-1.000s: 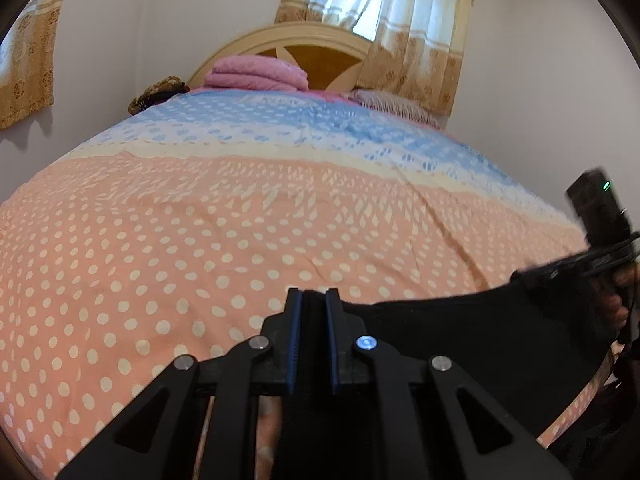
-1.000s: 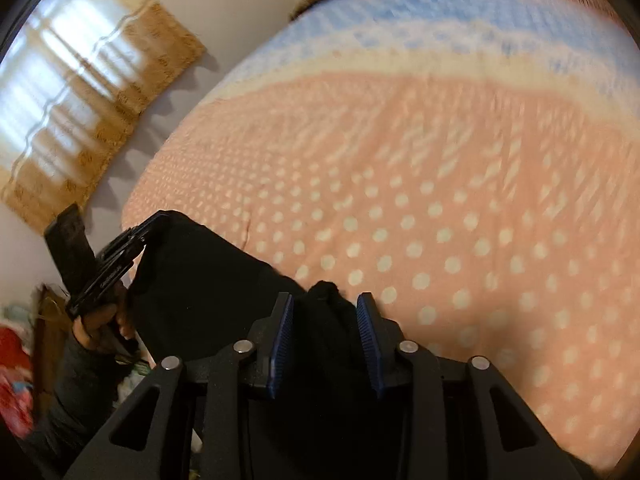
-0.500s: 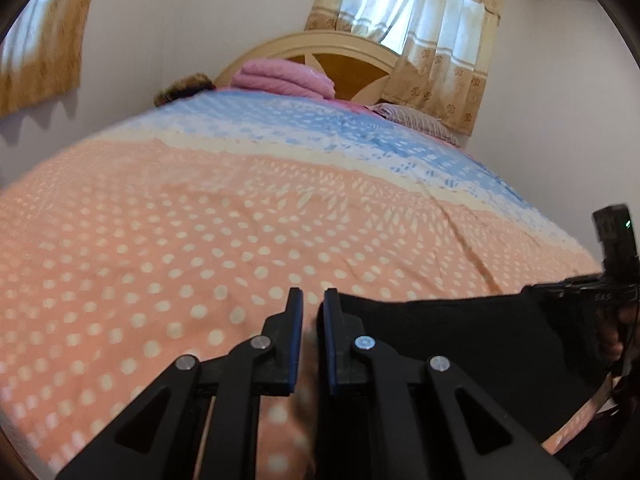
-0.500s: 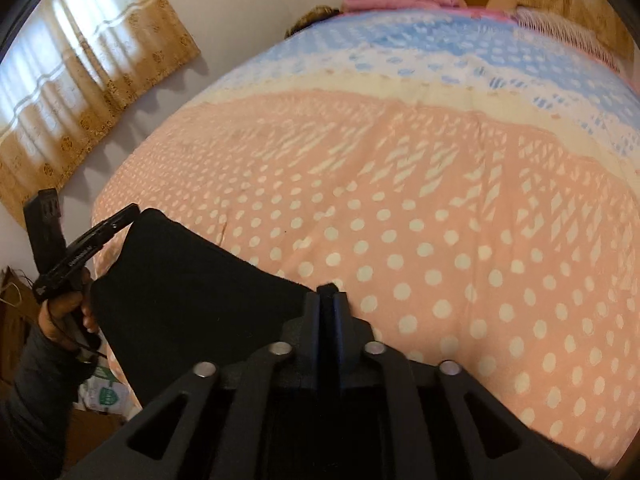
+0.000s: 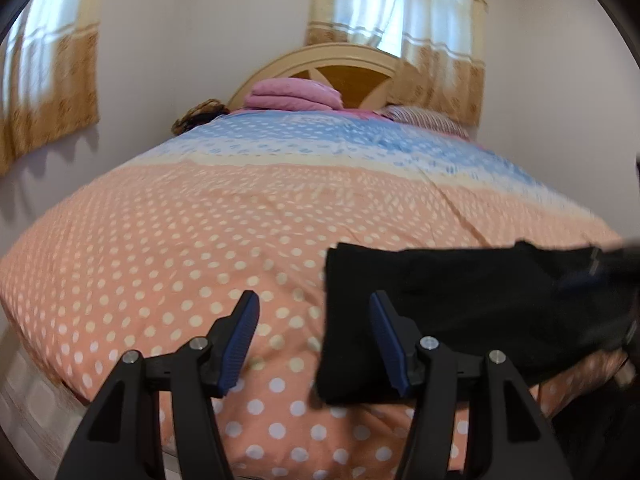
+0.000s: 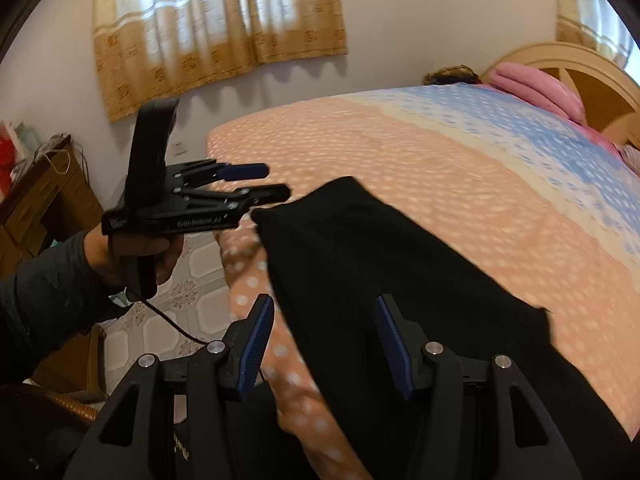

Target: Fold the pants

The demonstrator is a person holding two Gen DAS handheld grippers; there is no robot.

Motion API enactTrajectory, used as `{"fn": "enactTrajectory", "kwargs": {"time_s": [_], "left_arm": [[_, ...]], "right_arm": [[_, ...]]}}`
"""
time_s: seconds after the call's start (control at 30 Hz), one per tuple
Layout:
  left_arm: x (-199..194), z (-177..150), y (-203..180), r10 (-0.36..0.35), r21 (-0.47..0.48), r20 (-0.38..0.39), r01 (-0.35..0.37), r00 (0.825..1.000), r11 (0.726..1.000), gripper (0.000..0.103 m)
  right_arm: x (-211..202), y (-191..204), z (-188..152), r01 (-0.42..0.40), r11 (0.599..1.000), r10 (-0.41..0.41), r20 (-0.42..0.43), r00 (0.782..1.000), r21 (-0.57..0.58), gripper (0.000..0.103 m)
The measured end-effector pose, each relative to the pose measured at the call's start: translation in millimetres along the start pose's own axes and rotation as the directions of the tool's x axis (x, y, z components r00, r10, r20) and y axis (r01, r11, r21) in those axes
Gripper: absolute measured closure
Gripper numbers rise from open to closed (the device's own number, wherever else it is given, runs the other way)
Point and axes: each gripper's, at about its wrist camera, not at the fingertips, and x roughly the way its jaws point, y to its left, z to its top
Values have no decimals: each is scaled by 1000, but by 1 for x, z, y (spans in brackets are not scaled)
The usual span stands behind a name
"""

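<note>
The black pants (image 5: 460, 308) lie flat on the near edge of the peach dotted bedspread (image 5: 180, 240). My left gripper (image 5: 316, 320) hovers over their left edge with its jaws opening and its pads touching nothing. The right wrist view shows the same left gripper (image 6: 272, 182), held in a hand, just off the corner of the pants (image 6: 380, 264) with nothing between its fingers. My right gripper (image 6: 324, 320) stands above the cloth. Its jaws are opening and its pads are clear of the fabric below.
A folded pink blanket (image 5: 292, 96) and a striped pillow (image 5: 424, 118) sit by the wooden headboard (image 5: 352, 64). A wooden cabinet (image 6: 36, 200) and tiled floor (image 6: 192, 280) lie left of the bed. A cable (image 6: 176, 324) hangs from the left gripper's handle.
Both grippers were shut on the black pants and have let go. The pants now lie on the bed. The left gripper drew off to the left, and the right one swung round and pulled back.
</note>
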Motion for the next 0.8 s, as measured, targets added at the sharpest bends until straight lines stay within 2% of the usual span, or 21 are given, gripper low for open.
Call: {"fn": "enactTrajectory", "kwargs": {"time_s": [0.07,0.13,0.2,0.27,0.3,0.37,0.43,0.47,0.53,0.57,0.6,0.67,0.8], "left_arm": [[0,0,3,-10,-33,5,10,1000,999,37],[-2,-2,3,-16,-42,17,17,1000,999,36],[-4,-3,0,-26,-47,26,27,999,999,36],[-7,-3,-6,-51,-53,39,53,998,997,36],[-7,-2,-9,-62,-51,42,64,997,997,35],[-6,-1,-21,-81,-27,45,82,996,996,22],[-2,-2,-33,-89,6,34,89,995,996,20],[2,-3,-38,-78,27,17,77,997,997,20],[19,-10,-47,-19,89,-75,25,997,996,20],[33,-17,-48,25,120,-148,-7,989,993,19],[39,-22,-47,46,127,-175,-23,983,992,17],[36,-25,-33,6,28,-150,-1,989,1000,12],[28,-20,-31,1,0,-114,0,994,1000,12]], "right_arm": [[24,7,-10,-64,998,64,-95,993,10,49],[36,14,-24,-87,996,85,-158,984,-8,48],[31,18,-33,-76,996,69,-132,989,-47,48],[22,8,-31,-131,991,131,-116,985,7,49],[17,4,-27,-130,991,132,-89,987,25,49],[8,-2,-24,-96,995,97,-41,994,32,49],[8,-14,-23,-59,996,62,-46,997,63,48],[13,-17,-25,-51,995,57,-79,995,81,48],[25,-21,-36,-49,994,63,-153,986,98,48],[22,-20,-41,-43,996,54,-141,989,83,48],[16,-19,-46,-50,996,59,-133,989,72,48],[5,-22,-53,-72,993,83,-118,990,91,48],[-32,-47,-65,-44,986,52,-46,998,161,48]]}}
